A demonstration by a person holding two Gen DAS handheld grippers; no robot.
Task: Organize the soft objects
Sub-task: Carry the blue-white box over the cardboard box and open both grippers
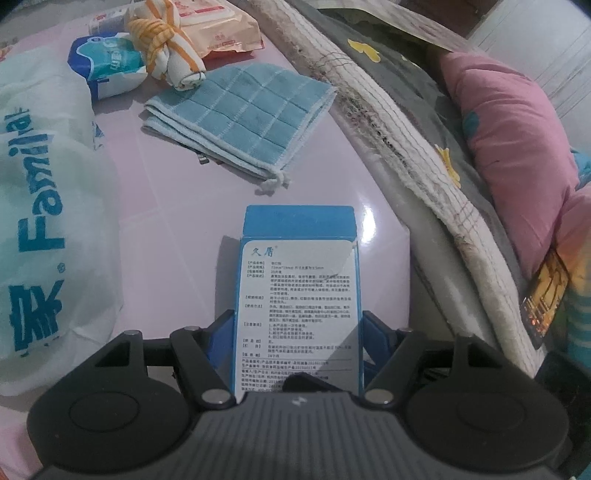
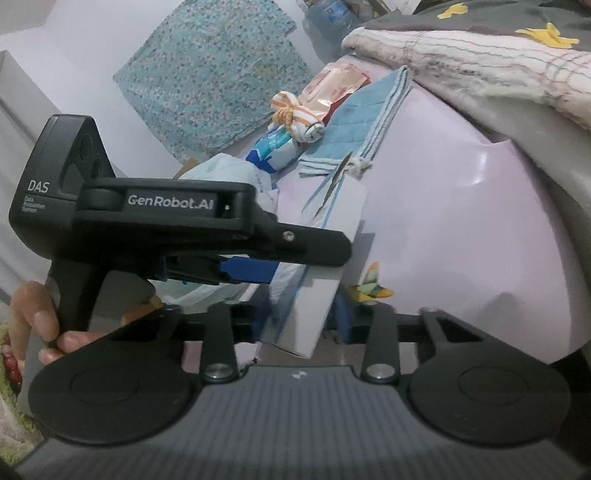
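My left gripper (image 1: 298, 325) is shut on a blue and white printed box (image 1: 299, 295) and holds it over the pink table (image 1: 177, 236). In the right wrist view the same box (image 2: 325, 258) stands between my right gripper's (image 2: 301, 325) blue fingers, and the left gripper (image 2: 255, 271) grips it from the left side. A folded blue checked cloth (image 1: 243, 114) lies ahead; it also shows in the right wrist view (image 2: 351, 122). A knotted orange-striped cloth (image 1: 166, 40) lies behind it.
A white "Familia" plastic bag (image 1: 40, 206) fills the left. A blue tissue pack (image 1: 107, 62) and an orange wet-wipe pack (image 1: 218, 26) lie at the back. A frayed quilt edge (image 1: 406, 147) and pink pillow (image 1: 509, 147) border the right.
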